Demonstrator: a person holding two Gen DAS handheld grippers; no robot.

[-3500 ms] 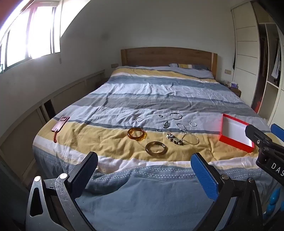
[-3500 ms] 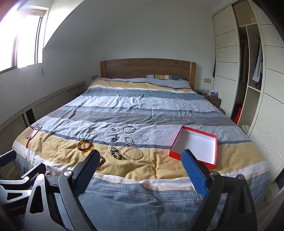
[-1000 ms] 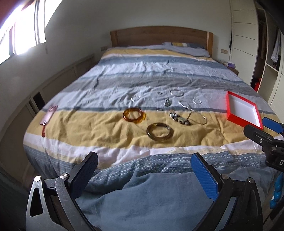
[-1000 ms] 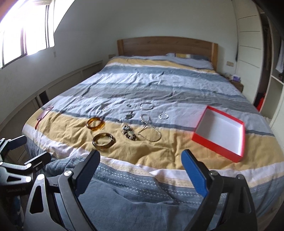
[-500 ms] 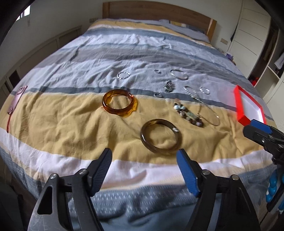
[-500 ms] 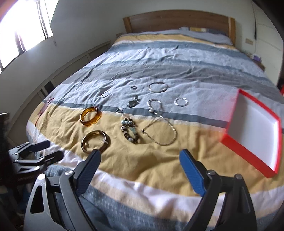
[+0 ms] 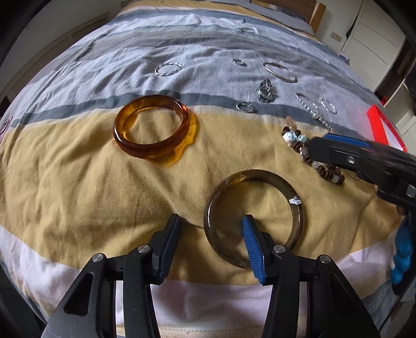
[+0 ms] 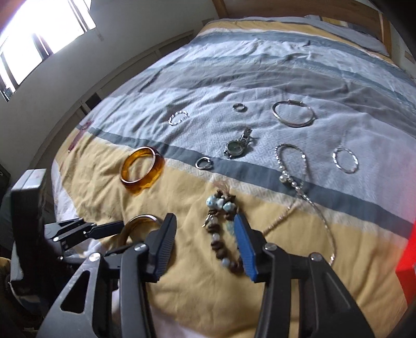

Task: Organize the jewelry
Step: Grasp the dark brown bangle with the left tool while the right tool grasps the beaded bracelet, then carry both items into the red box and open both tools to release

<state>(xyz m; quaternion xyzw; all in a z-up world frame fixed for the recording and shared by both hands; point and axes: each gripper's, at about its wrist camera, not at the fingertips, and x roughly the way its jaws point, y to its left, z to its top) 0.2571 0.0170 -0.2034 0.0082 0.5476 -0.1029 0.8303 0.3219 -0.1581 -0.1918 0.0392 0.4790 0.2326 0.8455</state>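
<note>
This is a bedroom in a home. A bed [image 8: 260,67] with a striped duvet fills it, backed by a wooden headboard [image 8: 299,7]; a window [image 8: 39,33] and white wardrobe doors [image 7: 374,33] stand alongside.

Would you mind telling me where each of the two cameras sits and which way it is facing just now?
Left wrist: rides the left gripper, looking forward and down at the bed's near edge; its fingers straddle the rim of the dark bangle, open. The right gripper enters from the right.
Right wrist: rides the right gripper, looking down over the bead bracelet between its open fingers; the left gripper shows at left.
Shared: amber bangle, dark bangle, bead bracelet, silver pieces, quilt.
</note>
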